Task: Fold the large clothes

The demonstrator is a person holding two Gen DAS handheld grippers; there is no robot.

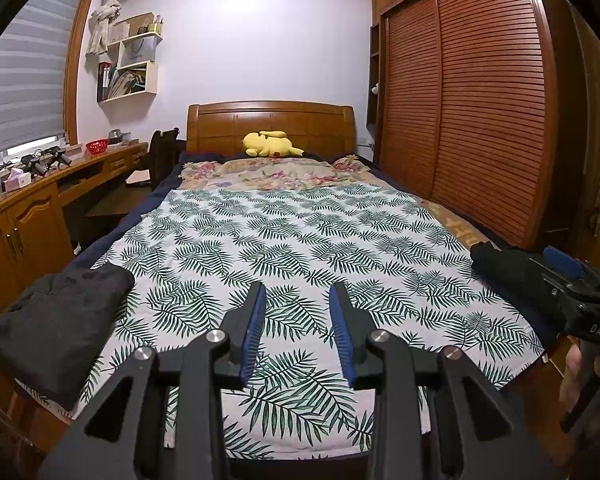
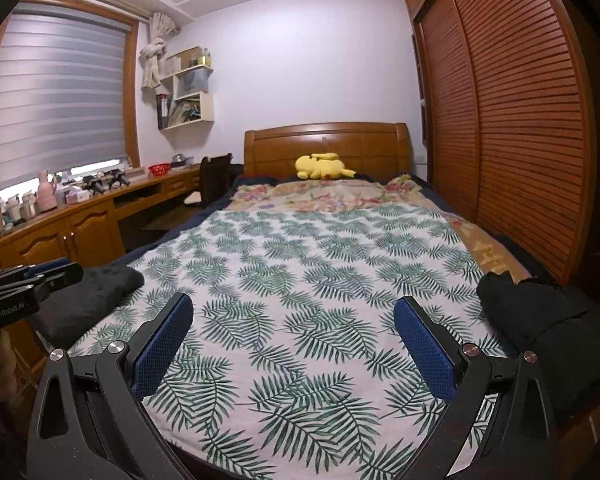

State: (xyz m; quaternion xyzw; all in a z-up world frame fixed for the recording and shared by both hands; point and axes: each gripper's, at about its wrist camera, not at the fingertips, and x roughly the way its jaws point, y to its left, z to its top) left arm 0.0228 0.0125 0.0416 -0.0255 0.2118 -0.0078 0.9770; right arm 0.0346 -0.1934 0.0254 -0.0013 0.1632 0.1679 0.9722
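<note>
Leaf-printed sheet lies bare mid-bed before the left gripper, jaws parted narrowly, empty. Folded black garment sits near-left, overhanging the edge; another black garment near-right, partly hidden.

Right gripper gapes wide, empty, above the sheet; wardrobe hems the bed's right side.

A folded black garment lies at the bed's near left corner; another black garment sits bunched at the near right edge.
</note>
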